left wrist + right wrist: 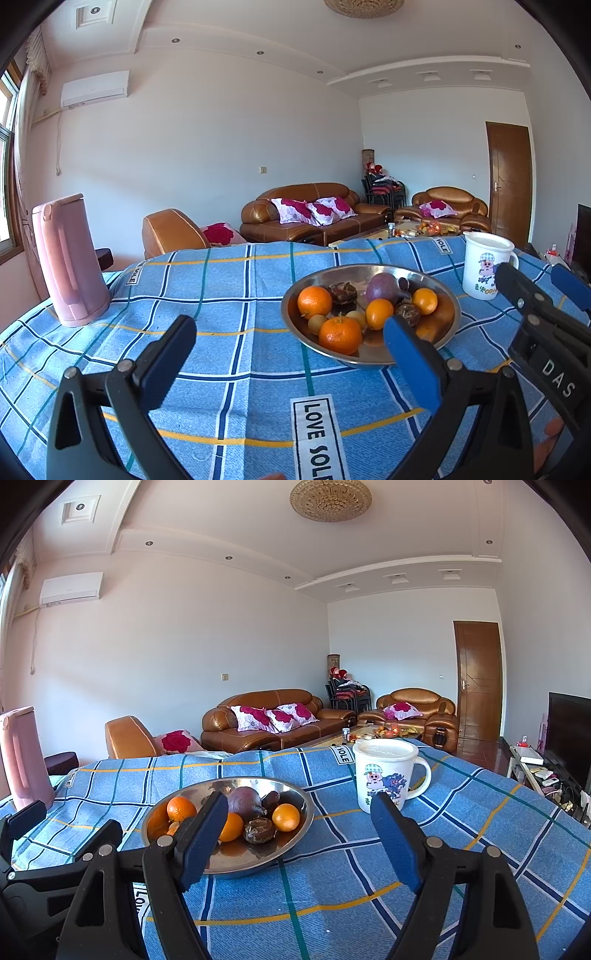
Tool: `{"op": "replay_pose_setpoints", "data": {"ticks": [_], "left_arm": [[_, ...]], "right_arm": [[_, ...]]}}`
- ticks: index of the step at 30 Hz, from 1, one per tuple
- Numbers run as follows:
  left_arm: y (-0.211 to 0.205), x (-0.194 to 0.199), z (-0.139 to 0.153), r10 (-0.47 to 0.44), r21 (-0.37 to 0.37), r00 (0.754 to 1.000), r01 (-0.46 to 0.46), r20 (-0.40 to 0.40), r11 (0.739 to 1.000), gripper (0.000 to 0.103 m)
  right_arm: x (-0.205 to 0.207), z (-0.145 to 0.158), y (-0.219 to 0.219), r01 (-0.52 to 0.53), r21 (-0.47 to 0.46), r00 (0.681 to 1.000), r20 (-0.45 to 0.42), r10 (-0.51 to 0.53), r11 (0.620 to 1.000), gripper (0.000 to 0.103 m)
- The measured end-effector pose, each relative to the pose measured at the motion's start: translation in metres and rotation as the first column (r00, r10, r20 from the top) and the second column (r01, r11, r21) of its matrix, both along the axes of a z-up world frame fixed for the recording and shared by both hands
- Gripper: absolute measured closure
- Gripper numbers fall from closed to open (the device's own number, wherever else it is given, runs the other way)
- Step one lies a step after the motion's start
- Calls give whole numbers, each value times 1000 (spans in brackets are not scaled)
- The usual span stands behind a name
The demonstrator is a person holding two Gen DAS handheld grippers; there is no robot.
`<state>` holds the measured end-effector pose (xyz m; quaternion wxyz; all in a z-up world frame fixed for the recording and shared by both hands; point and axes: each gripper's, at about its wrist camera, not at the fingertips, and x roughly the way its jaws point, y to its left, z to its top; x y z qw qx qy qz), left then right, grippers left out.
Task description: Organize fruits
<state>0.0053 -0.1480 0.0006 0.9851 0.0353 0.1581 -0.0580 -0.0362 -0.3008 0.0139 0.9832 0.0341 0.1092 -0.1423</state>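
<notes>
On blue cloth, fruit bowl sits btwn left claw & right claw, both apart, empty

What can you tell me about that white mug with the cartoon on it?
The white mug stands upright on the blue checked tablecloth, just right of the metal fruit bowl and apart from it. It looks like plastic or enamel, with a loop handle on its right side, a cartoon pig print on the front and a white lid on top. Neither gripper touches it.
</notes>
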Motion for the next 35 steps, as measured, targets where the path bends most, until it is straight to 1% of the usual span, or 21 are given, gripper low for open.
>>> {"op": "replay_pose_setpoints", "data": {"ticks": [7,12,16,31,35], "left_arm": [[-1,1,0,-16,-9,1000,16,1,1000,0],[4,4,0,-30,-38,999,30,-22,999,0],[10,2,0,-27,-56,999,26,-18,998,0],[8,0,1,-24,-50,1000,23,-6,998,0],[8,2,1,-13,-53,1000,12,-20,999,0]], "right_arm": [[0,0,0,0,1,1000,-1,0,1000,22],[-1,0,-1,-1,5,1000,1,1,1000,22],[-1,-1,-1,-2,8,1000,-3,2,1000,22],[-1,0,1,-5,4,1000,-7,5,1000,22],[0,0,1,5,4,1000,-17,-5,1000,22]]}}
